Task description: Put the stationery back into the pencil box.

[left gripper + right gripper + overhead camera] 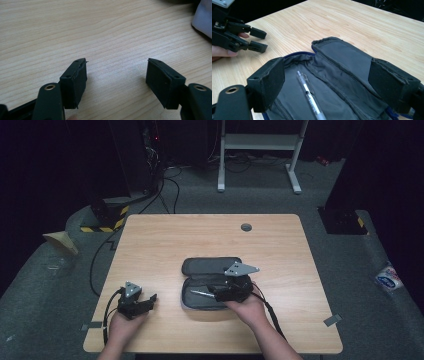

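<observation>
An open grey pencil case (210, 266) lies in the middle of the wooden table (165, 240), its lid folded back. A clear pen (199, 293) rests inside it, also seen in the right gripper view as the pen (308, 93) on the grey lining (347, 57). My right gripper (214, 292) hovers over the case, open, jaws wide on either side of the pen (327, 77) without touching it. My left gripper (150, 300) sits near the table's front left, open and with nothing in it (116, 72); it also appears far left in the right gripper view (259, 40).
A round cable hole (246, 227) sits at the table's far edge. Tape pieces (332, 320) mark the front corners. A cable (270, 312) trails from the right gripper. A white stand (260, 142) is on the floor behind. A pale object (203, 17) shows at the left gripper view's top right.
</observation>
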Tool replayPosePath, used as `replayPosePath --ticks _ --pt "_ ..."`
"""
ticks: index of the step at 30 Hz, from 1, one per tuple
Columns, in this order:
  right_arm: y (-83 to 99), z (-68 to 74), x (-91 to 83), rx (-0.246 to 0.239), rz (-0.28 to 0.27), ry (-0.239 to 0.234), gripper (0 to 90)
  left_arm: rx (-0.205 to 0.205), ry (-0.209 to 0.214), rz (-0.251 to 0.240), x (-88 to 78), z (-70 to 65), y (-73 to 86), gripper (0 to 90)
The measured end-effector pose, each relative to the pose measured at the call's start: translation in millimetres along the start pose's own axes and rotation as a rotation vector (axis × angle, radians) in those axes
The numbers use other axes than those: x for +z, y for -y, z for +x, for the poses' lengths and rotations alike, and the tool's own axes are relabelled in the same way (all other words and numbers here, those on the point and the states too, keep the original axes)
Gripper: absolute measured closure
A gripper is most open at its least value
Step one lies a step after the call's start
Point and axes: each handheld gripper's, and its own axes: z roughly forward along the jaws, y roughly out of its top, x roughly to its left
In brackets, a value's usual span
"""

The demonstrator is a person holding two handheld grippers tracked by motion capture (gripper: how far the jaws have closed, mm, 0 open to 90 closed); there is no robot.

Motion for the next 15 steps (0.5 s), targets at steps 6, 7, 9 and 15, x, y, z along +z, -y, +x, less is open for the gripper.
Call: replayPosePath --ticks 6,7,9,15 --pt "8.2 -8.6 -5.6 0.022 0.002 0.01 15.0 -0.001 -0.001 -0.001 0.0 -0.2 0.1 33.3" --pt "9.9 -10.5 -7.2 0.023 0.003 0.018 15.0 -0.001 -0.001 -0.001 0.0 -0.2 0.1 33.3" --pt "13.6 -14.9 -11.1 0.036 0.004 0.029 15.1 -0.001 -0.002 -0.001 0.0 -0.2 0.1 33.3" --pt "26.1 -31.3 -25.7 0.062 -0.002 0.077 15.1 -0.001 -0.002 -0.001 0.0 -0.2 0.1 33.3"
